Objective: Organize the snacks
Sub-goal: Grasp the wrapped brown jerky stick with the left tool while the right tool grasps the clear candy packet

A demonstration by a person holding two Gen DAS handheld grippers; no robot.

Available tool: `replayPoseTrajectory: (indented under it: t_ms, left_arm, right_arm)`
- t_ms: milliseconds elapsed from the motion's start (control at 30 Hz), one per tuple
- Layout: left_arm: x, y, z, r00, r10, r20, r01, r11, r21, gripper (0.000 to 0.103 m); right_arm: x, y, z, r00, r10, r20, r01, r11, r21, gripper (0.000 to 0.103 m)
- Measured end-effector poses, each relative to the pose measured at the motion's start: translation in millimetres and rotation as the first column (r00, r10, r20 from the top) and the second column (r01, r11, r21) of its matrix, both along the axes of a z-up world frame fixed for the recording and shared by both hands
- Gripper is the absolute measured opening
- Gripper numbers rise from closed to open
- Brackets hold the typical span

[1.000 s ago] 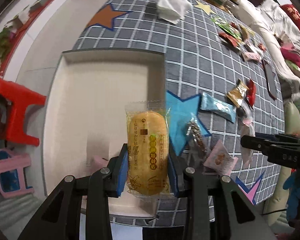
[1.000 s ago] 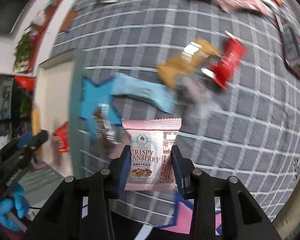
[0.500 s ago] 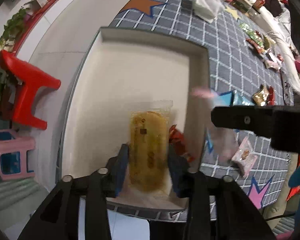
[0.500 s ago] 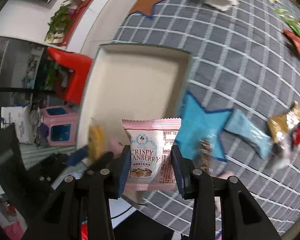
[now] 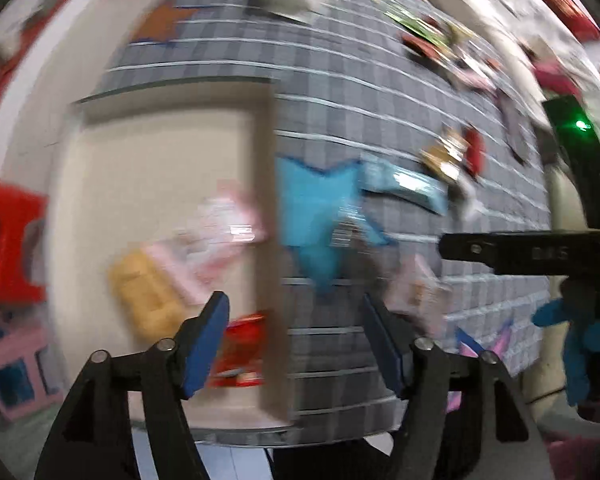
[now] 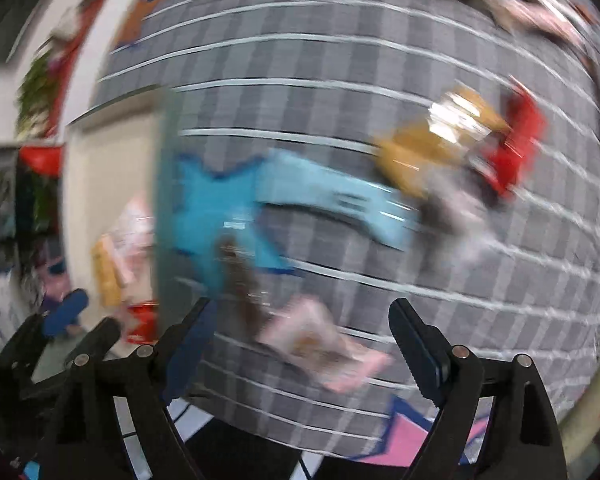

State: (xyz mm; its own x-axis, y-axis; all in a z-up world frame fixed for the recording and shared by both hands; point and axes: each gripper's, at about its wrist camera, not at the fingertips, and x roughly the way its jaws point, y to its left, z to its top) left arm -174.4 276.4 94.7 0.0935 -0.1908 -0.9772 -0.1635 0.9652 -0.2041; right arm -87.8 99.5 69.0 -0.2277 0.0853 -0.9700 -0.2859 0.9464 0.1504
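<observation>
Both views are blurred. The left tongs (image 5: 296,336) are opening, nothing between them; the yellow cake (image 5: 150,294) lies in the tray (image 5: 160,152) at their ten o'clock. The right tongs (image 6: 300,344) are opening too, above a pink packet (image 6: 320,344) on the checked cloth (image 6: 340,80).

Black left gripper (image 5: 296,336), blue-padded jaws (silver screws), blue glove (image 5: 572,336)
</observation>
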Motion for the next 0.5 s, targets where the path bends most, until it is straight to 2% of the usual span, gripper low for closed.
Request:
replayPoseTrajectory:
  t_ms: [100, 167, 267, 433, 500]
  left_arm:
    - [14.3, -29.3, -15.9, 0.998, -0.039, -0.056, 0.035, 0.997, -0.064, 0.074]
    - [21.5, -42.8, -30.7, 0.994, -0.042, -0.099, 0.036, 0.997, -0.063, 0.074]
    - [26.9, -50.2, -50.0, 0.987, -0.003, -0.160, -0.004, 0.999, -0.049, 0.074]
    - [29.6, -38.8, -69.6, 0.976, 0.088, -0.197, -0.094, 0.995, -0.021, 0.074]
    - [31.6, -31.8, -74.5, 0.972, 0.125, -0.200, -0.134, 0.990, -0.032, 0.080]
  right_arm:
    - [-3.4, -41.6, -1.8, 0.998, -0.061, 0.000, 0.061, 0.998, -0.034, 0.089]
    - [-7.5, -64.6, -1.3, 0.996, -0.089, -0.002, 0.089, 0.995, -0.048, 0.089]
    - [-14.1, -90.3, -1.5, 0.992, -0.124, -0.004, 0.124, 0.991, -0.055, 0.089]
    - [-26.9, -114.5, -2.0, 0.994, -0.113, 0.000, 0.113, 0.991, -0.070, 0.089]
    - [-31.7, -120.4, -1.7, 0.996, -0.085, 0.005, 0.085, 0.993, -0.076, 0.089]
